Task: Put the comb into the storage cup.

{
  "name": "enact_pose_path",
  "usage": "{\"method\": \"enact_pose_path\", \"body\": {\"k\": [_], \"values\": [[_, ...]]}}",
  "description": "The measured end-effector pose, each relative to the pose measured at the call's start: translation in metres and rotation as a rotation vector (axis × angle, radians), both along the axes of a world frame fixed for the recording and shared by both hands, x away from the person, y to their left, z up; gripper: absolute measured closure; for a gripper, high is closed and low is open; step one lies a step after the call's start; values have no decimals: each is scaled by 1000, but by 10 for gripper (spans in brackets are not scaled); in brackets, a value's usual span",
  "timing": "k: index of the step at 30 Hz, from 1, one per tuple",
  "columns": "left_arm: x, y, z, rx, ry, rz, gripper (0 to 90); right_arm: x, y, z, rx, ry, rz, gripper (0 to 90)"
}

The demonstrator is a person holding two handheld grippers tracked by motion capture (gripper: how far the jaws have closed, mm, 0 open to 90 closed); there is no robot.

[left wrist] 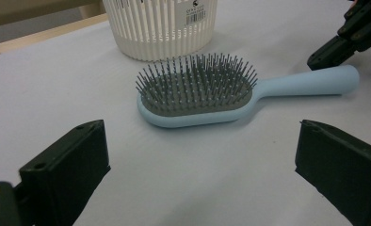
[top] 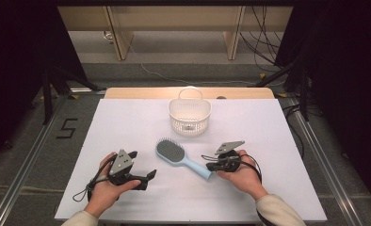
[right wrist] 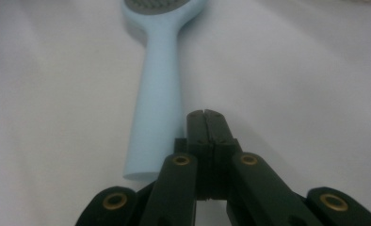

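Observation:
A light blue hairbrush (top: pixel 176 156) with a grey bristle pad lies bristles up in the middle of the white table, its handle pointing toward the right hand. My right gripper (top: pixel 211 165) is shut with nothing in it, its tips beside the handle's end. In the right gripper view the closed tips (right wrist: pixel 206 115) lie just right of the handle (right wrist: pixel 157 108). My left gripper (top: pixel 142 165) rests in the left hand with its jaws wide apart, aimed at the brush. In the left gripper view the brush (left wrist: pixel 197 92) lies a little beyond the open gripper (left wrist: pixel 202 141).
A white slatted basket (top: pixel 189 115) with a handle stands behind the brush, toward the table's far edge; its wall (left wrist: pixel 160 26) bears a barcode label. A white sheet covers the table (top: pixel 127 122). The right gripper (left wrist: pixel 348 40) appears at the upper right of the left gripper view.

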State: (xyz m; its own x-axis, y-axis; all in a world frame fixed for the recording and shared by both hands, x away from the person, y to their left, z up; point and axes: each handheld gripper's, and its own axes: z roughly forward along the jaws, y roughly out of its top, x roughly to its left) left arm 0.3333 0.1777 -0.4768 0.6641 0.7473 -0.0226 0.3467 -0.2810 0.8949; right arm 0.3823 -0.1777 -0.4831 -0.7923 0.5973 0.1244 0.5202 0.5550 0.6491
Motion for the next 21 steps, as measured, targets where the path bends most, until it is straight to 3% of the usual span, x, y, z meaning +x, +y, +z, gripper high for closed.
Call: {"method": "enact_pose_path", "body": {"k": [8,17,21], "values": [[-1,0,-1,11,11,-2,32,-18,22,-1,-12,44,65,900],[-3,1,-2,21,32,-10,37,-37,55,-3,39,102,150,900],[-3,2,-2,29,40,-9,38,-39,71,-3,60,77,182,900]]}}
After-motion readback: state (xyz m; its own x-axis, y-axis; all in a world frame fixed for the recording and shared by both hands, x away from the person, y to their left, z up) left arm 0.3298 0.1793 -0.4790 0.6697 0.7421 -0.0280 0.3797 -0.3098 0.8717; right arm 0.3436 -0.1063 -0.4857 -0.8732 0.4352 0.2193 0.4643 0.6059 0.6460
